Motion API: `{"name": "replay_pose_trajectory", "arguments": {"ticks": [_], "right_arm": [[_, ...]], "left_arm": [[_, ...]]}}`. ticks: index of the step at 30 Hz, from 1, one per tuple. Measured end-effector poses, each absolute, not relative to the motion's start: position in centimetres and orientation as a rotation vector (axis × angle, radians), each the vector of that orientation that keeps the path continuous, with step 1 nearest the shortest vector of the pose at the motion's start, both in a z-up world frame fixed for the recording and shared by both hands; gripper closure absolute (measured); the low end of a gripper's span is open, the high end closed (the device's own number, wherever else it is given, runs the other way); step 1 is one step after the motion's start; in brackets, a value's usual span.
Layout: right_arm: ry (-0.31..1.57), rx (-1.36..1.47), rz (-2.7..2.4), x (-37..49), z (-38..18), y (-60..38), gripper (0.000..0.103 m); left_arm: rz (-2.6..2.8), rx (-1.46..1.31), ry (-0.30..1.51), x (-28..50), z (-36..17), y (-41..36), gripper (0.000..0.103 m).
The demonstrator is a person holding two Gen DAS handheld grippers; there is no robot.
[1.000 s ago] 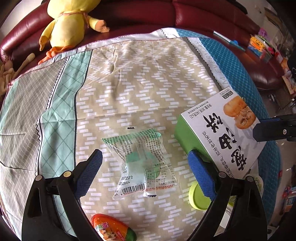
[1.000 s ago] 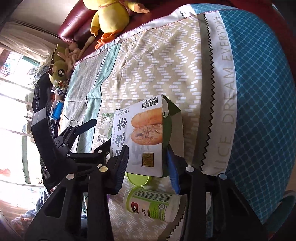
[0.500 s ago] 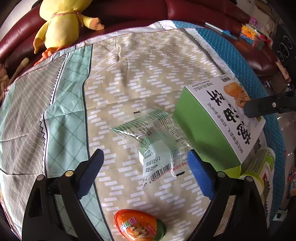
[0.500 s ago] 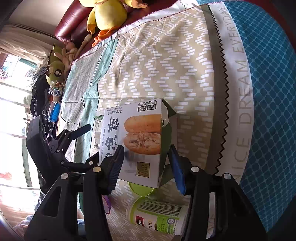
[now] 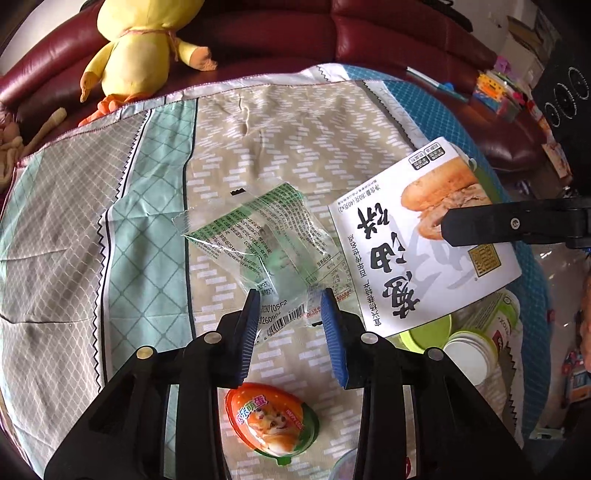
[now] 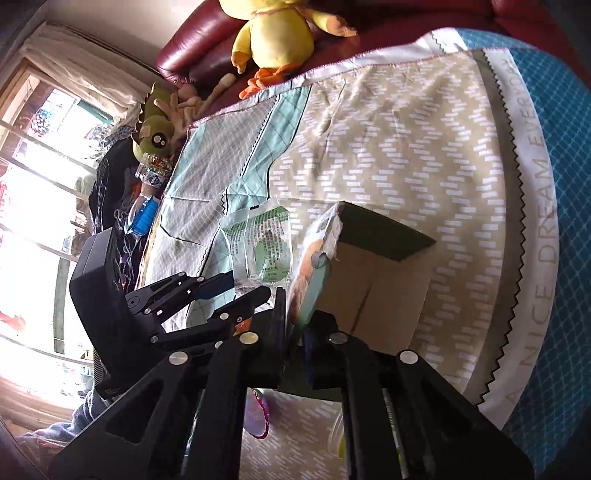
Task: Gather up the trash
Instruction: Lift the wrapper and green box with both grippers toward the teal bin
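A clear plastic wrapper (image 5: 273, 243) with green print lies crumpled on the patterned cloth (image 5: 295, 140). Its near end sits between the blue pads of my left gripper (image 5: 291, 317), whose jaws are closing and touch it on both sides. In the right wrist view the wrapper (image 6: 262, 240) stands tilted up from the left gripper (image 6: 240, 290). A white and green sandwich box (image 5: 417, 251) is tipped up beside it. My right gripper (image 6: 295, 325) is shut on the printed front panel of the box (image 6: 369, 280), whose brown inside shows. One of its fingers (image 5: 491, 225) lies across the box face.
An orange egg-shaped pack (image 5: 273, 421) lies just below the left pads. A green lid (image 5: 428, 332) and a tipped white jar (image 5: 491, 332) sit under the box. A yellow duck plush (image 5: 136, 48) rests on the red sofa (image 5: 406, 33) behind the cloth.
The left jaws went from wide apart to narrow around the wrapper's end. The right jaws closed onto the box's front panel, and the box tipped up from the cloth.
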State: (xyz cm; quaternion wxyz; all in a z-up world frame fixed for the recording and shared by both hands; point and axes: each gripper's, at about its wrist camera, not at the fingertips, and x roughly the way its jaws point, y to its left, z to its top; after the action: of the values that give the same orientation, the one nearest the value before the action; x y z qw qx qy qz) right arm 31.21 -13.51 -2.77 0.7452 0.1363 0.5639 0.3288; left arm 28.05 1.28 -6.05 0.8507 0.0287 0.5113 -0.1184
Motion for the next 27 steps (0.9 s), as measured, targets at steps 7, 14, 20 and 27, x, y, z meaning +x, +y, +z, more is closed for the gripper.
{"name": "replay_pose_trajectory", "arguments": {"ticks": [7,14,20,27], "right_arm": [[1.185,0.353,0.671,29.4,-0.4,-15.7,0.098],[1.121,0.468,0.580,26.5,1.2,-22.1,0.098],[1.042,0.551,0.498,22.7,2.8,-29.1,0.098],[0.942,0.628,0.358,16.4,4.2,-38.9,0.098]], "left_arm": [[-0.253,0.004,1.036,26.1,-3.3,1.6,0.068],[-0.336,0.010,1.000,23.9,-0.9,-1.9,0.068],[-0.443,0.048,0.982,22.1,0.3,-7.5,0.068],[-0.587,0.104,0.960,19.7,1.6,-15.8,0.067]]}}
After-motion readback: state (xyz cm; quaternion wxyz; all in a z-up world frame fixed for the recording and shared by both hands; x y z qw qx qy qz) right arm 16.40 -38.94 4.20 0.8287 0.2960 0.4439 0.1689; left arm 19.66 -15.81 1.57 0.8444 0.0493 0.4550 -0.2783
